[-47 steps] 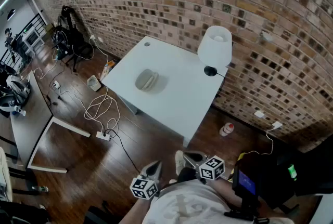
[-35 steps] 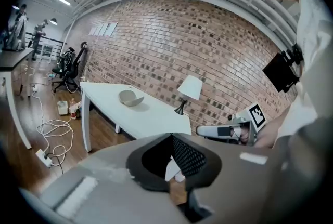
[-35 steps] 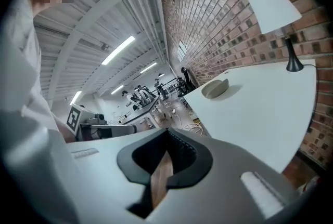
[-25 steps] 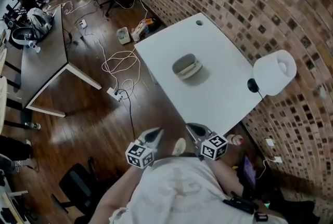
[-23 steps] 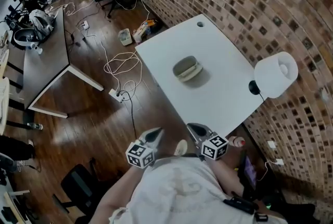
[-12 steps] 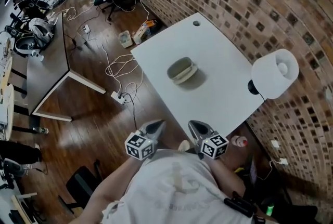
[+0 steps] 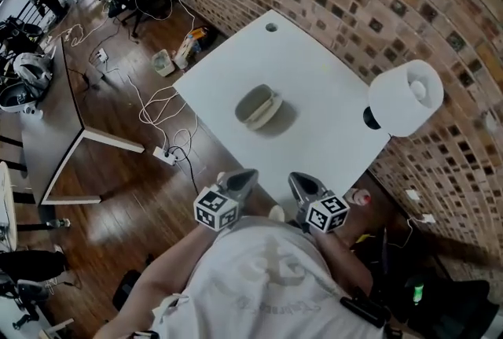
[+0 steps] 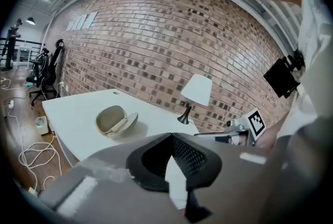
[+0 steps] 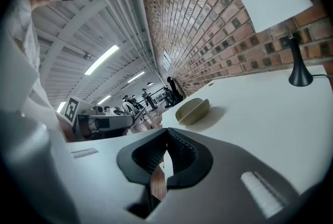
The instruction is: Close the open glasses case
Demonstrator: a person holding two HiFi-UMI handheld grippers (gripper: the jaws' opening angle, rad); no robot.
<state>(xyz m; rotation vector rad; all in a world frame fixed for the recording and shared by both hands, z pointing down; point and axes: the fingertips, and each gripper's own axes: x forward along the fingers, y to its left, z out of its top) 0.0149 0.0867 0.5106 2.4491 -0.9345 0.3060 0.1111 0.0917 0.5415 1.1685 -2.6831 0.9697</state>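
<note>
On the white table [image 7: 322,86], glasses case [image 7: 259,106] sits mid-surface, well apart from both jaws. Beige clamshell, lid tilted open. Left gripper [image 7: 245,177] and right gripper [image 7: 299,182] off near edge, jaws pressed together, empty.

Glasses case [image 7: 259,106]: contents too small to tell in any view. Lamp [image 7: 405,97]: in the head view the shade hides the stem. Surface [image 8: 78,108]: near edge hidden behind the left claw [image 8: 170,134]. Grey desk [image 7: 47,141]: cut off by the left edge.
</note>
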